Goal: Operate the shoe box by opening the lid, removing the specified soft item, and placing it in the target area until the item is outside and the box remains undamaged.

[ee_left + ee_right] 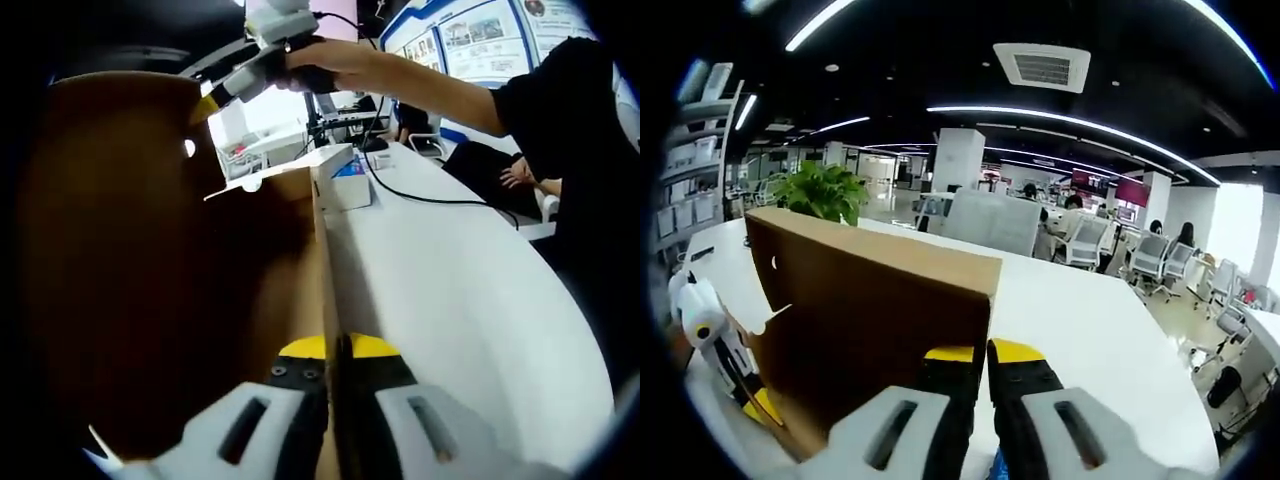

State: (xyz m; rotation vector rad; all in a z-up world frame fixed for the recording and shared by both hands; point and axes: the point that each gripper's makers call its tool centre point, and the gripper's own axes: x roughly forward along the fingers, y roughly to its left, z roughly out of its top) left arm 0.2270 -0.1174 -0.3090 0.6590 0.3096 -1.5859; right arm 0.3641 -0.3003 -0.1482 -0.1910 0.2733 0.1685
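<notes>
Left gripper view, brown cardboard shoe box (150, 270), left gripper (335, 365) and right gripper (978, 365) fingers each clamped on its raised lid (880, 300)

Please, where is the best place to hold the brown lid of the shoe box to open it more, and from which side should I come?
Probably the lid's free top edge, near a corner, approached from above with one jaw on each face. It is a thin cardboard panel standing nearly upright, so the edge suits the tongs. The right tongs seem shut on it already.

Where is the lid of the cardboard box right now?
The lid stands raised over the white table, the right tool shut on its edge at the right gripper view's bottom. The left tool is shut on the box wall.
</notes>
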